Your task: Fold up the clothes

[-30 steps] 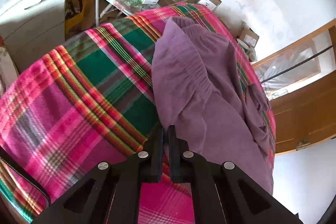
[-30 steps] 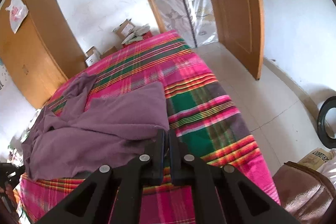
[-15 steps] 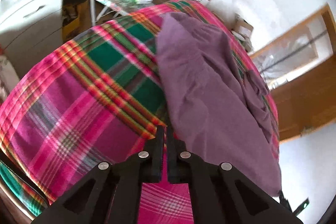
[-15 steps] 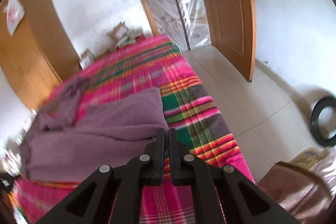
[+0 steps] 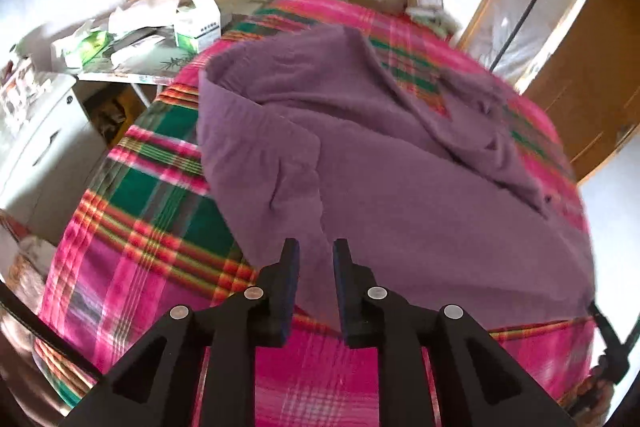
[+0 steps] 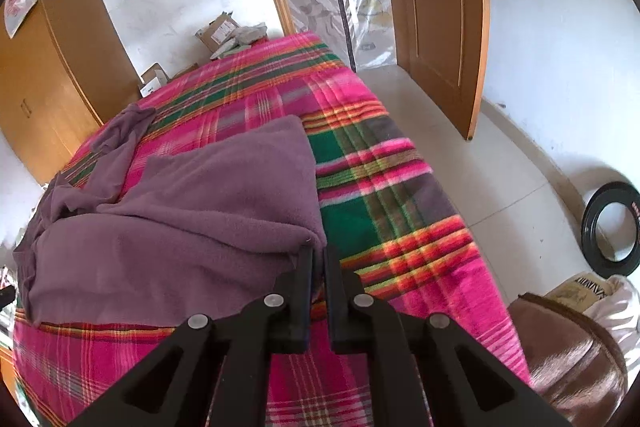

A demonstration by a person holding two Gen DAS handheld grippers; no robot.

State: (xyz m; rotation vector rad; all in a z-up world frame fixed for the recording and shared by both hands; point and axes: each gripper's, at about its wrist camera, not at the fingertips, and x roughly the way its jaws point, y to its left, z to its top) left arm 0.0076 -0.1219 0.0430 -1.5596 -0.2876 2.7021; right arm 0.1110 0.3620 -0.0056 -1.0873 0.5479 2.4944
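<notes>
Right gripper (image 6: 317,257) pinches the near corner of the purple garment (image 6: 192,211); left gripper (image 5: 316,259) hangs with jaws parted above its hem. Garment lies rumpled across the plaid blanket (image 6: 384,187), far sleeve bunched. Risk: corner slipping, creases folding in.

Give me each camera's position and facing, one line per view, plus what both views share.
Left wrist: sits on the left claw, looking along its parted fingers over the purple garment toward a cluttered side table; only the claw shows.
Right wrist: sits on the right claw, looking across the bed toward the wooden door; its fingers pinch the garment's corner.
Shared: the purple garment and the plaid blanket.
</notes>
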